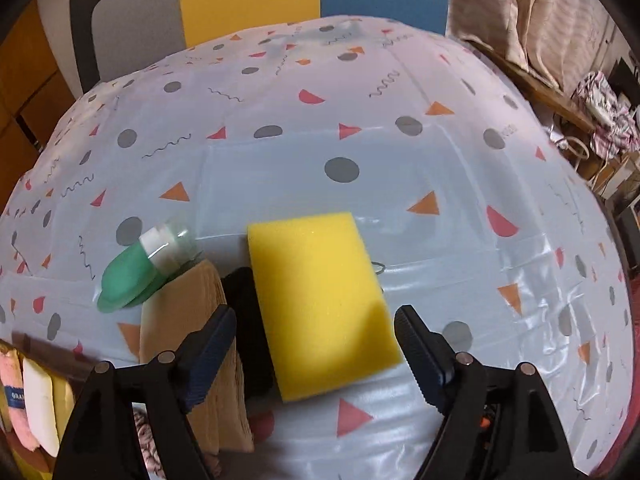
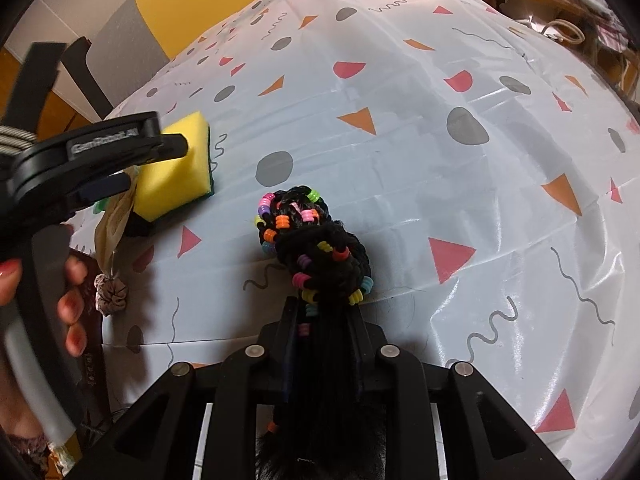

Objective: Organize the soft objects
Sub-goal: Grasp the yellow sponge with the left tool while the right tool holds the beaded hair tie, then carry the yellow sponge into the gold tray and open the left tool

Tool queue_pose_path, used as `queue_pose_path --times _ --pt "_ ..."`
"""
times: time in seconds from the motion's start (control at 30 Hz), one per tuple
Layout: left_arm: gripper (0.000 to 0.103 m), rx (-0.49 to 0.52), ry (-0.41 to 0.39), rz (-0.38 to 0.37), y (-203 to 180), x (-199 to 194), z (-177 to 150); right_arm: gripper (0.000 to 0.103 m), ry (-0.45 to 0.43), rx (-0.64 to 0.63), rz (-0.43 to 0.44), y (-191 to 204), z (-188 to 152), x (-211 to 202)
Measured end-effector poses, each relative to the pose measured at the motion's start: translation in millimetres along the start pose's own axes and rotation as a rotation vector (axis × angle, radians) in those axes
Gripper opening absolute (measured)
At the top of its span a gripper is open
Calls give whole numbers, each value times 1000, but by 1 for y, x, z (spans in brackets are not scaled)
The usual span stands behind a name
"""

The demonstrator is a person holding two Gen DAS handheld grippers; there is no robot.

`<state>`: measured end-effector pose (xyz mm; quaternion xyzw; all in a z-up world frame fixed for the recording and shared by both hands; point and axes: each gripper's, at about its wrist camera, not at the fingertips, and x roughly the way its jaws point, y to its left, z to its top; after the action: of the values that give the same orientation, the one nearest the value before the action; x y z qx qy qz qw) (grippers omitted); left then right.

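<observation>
A yellow sponge with a green underside lies on the patterned tablecloth. My left gripper is open, its fingers on either side of the sponge's near end. The right wrist view shows the sponge at the left, under the left gripper. My right gripper is shut on a black braided hairpiece with coloured beads, whose coiled end rests on the cloth.
A green silicone bottle lies left of the sponge beside a tan cloth and a black item. A scrunchie sits near the table's left edge. Cloths hang at the lower left.
</observation>
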<state>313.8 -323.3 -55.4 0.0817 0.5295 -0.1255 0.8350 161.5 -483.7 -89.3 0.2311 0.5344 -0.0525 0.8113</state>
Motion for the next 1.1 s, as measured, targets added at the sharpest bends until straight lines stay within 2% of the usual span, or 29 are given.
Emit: queue_pose_path --times 0.13,0.33,0.53,0.6,0.73,0.83,0.97,1.1 --pt "83 65 -8 12 -12 6 0 24 -1 -2 -4 0 -1 -2" --pt "82 85 37 24 -14 24 -10 24 -2 -9 -6 1 -1 -1" --pt "77 70 -32 20 -12 2 -19 24 -5 -13 -2 0 -1 -1" --pt "77 69 -64 -18 -13 -12 -26 24 -5 -12 0 0 -1 -1" --pt "77 67 -75 -104 -15 -29 -43 23 -8 -12 4 -2 -2 -2" --pt "77 68 -66 -157 -16 -38 -56 23 -9 -16 5 -4 -3 -3" --pt "77 76 -44 -188 -14 -47 -78 23 -11 -24 0 -3 -4 -4" --pt "76 20 -11 -245 -1 -55 -98 23 -18 -43 -11 0 -5 -4"
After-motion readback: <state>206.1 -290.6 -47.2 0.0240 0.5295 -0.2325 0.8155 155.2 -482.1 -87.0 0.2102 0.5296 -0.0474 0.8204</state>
